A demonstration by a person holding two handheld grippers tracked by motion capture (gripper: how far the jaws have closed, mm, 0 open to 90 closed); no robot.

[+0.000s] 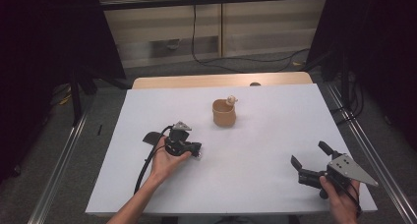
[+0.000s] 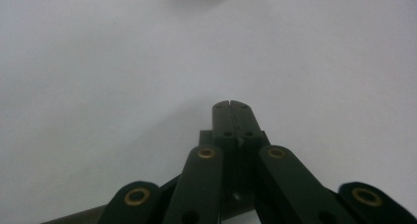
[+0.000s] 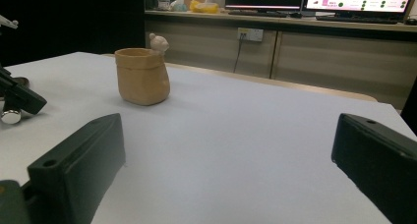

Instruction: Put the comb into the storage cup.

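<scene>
At about five o'clock on the white table point(image 1: 255, 184), the person's right hand point(image 1: 342, 197) is gripping the right gripper point(image 1: 310, 157) from behind, with the wrist coming in over the near edge and the tool lying low and pointing toward ten o'clock. Its jaws are standing wide apart with nothing between them; in the right gripper view they are rising at the two bottom corners with bare tabletop in the gap. The grey three-cornered plate point(image 1: 351, 169) is facing up on top of it.

At about eight o'clock, the left forearm point(image 1: 135, 204) is reaching in diagonally from the near edge. The left hand point(image 1: 164, 160) is lying palm up, cradling the left gripper point(image 2: 229, 104), which is resting on the table. Its jaws are pressed together, tips meeting on nothing, as the left gripper view shows, and they are pointing down at the white surface. A black cable point(image 1: 143, 167) is looping back alongside the wrist.

Farther off, just past the centre toward twelve o'clock, a small tan pot point(image 1: 224, 113) is standing upright, well apart from both grippers. A pale little figure point(image 1: 230, 100) is perching on its far right rim.
</scene>
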